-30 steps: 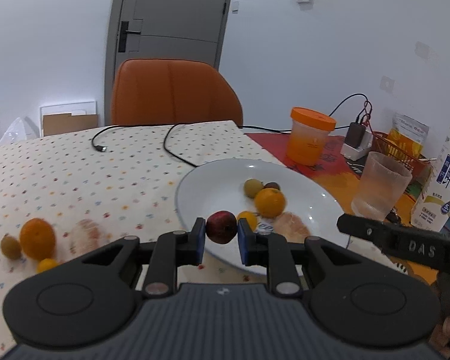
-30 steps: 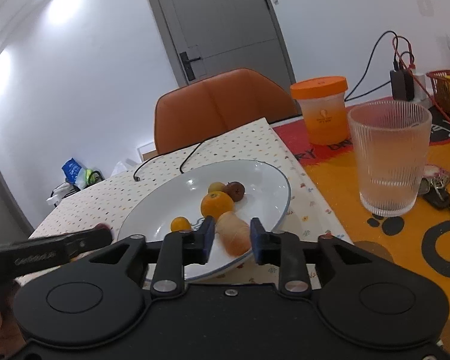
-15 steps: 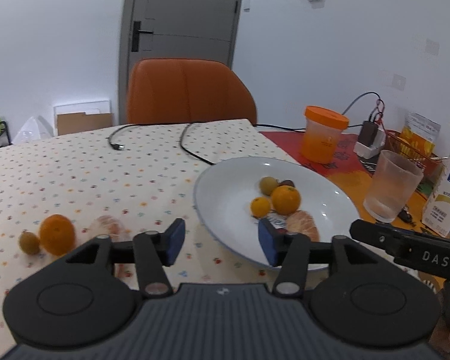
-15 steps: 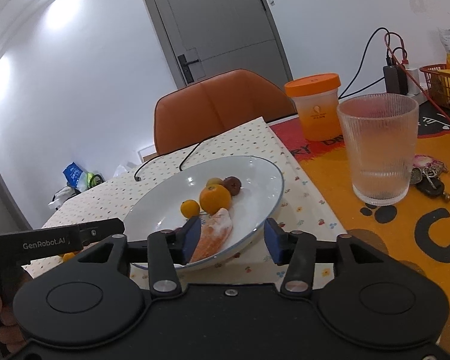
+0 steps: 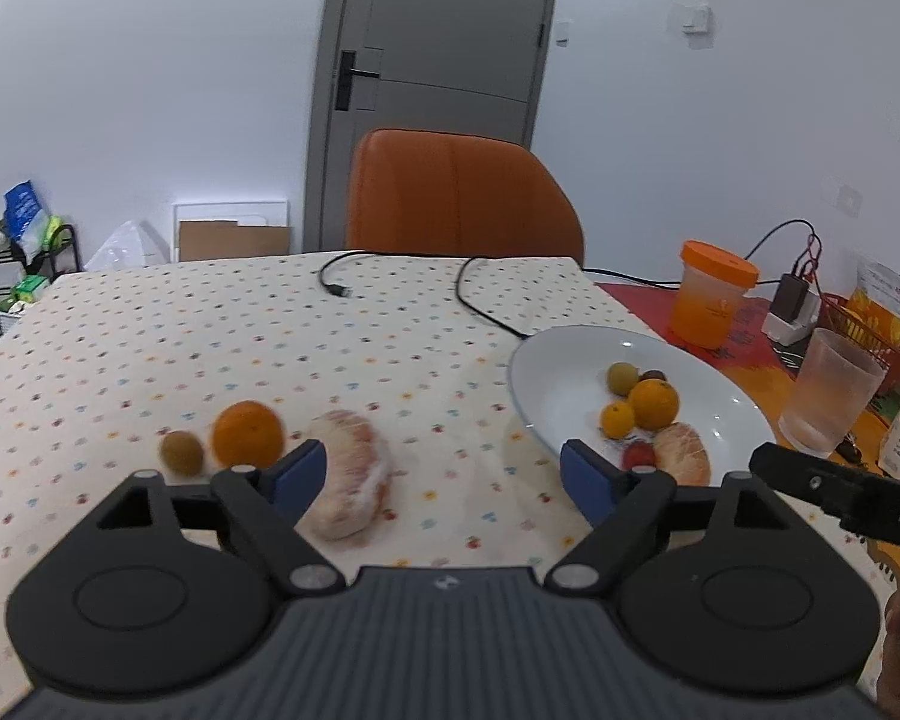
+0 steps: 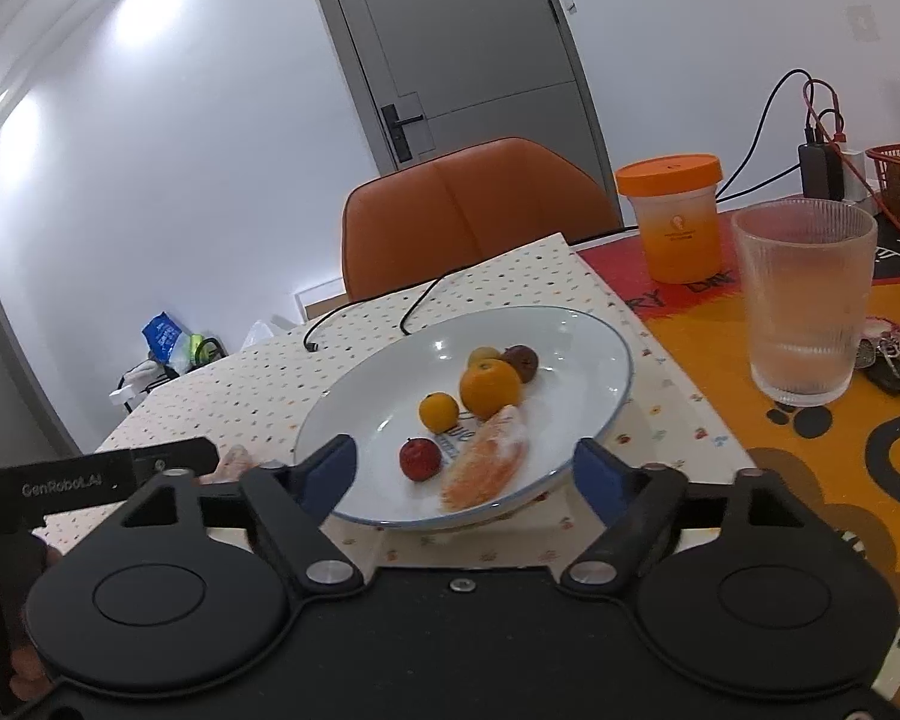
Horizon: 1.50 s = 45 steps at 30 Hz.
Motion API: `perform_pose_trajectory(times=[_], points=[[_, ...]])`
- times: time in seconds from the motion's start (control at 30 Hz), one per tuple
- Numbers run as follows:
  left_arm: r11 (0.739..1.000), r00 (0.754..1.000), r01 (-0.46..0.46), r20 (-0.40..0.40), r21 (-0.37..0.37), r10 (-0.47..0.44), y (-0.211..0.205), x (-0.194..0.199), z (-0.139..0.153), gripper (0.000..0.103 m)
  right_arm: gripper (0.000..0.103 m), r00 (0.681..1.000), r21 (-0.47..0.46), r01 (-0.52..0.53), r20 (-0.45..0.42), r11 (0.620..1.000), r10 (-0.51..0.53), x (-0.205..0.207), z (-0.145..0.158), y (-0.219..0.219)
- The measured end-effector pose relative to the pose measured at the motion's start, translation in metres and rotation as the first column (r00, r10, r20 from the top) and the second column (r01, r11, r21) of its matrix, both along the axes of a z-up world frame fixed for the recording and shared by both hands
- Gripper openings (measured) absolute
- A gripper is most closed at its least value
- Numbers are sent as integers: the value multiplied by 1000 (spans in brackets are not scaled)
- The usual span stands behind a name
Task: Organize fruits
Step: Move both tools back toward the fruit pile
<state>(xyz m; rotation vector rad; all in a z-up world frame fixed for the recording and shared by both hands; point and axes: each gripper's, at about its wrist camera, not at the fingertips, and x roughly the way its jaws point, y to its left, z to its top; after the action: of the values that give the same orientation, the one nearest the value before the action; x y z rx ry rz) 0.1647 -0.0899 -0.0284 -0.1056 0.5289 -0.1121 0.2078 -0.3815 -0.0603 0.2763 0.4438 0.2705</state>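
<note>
Dotted tablecloth [image 5: 270, 360] bears white plate [image 6: 570, 330]; both grippers' jaws just opened, empty.

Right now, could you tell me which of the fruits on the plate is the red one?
It is the small red fruit at the near side of the plate, left of the peeled segment; the others there are orange, yellow-green or dark brown.

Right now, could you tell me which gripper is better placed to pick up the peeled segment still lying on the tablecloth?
Left. The left gripper stands open with the peeled segment just ahead beside its left finger, while the right gripper faces the plate.
</note>
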Motion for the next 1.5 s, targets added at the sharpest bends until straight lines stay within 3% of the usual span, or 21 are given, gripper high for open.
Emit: perform_pose_trajectory(times=[0.27,0.77,1.1,1.2,1.5], points=[[998,998,-63,9,9,63,25,-19,1,91,103,1000,-11,-26,6,1000,26,-8,5,19],[990,990,-142,9,-17,142,63,-48,9,91,103,995,0,-93,-21,996,93,-17,17,51],[990,990,-136,16,-49,137,75,-51,8,91,103,986,-14,-167,-20,986,167,-17,20,73],[990,991,-133,18,-56,134,76,-49,7,88,103,983,-20,-183,-27,983,182,-17,20,78],[991,993,-117,-12,-72,116,74,-37,1,62,102,970,-29,-239,-48,971,237,-13,23,87]])
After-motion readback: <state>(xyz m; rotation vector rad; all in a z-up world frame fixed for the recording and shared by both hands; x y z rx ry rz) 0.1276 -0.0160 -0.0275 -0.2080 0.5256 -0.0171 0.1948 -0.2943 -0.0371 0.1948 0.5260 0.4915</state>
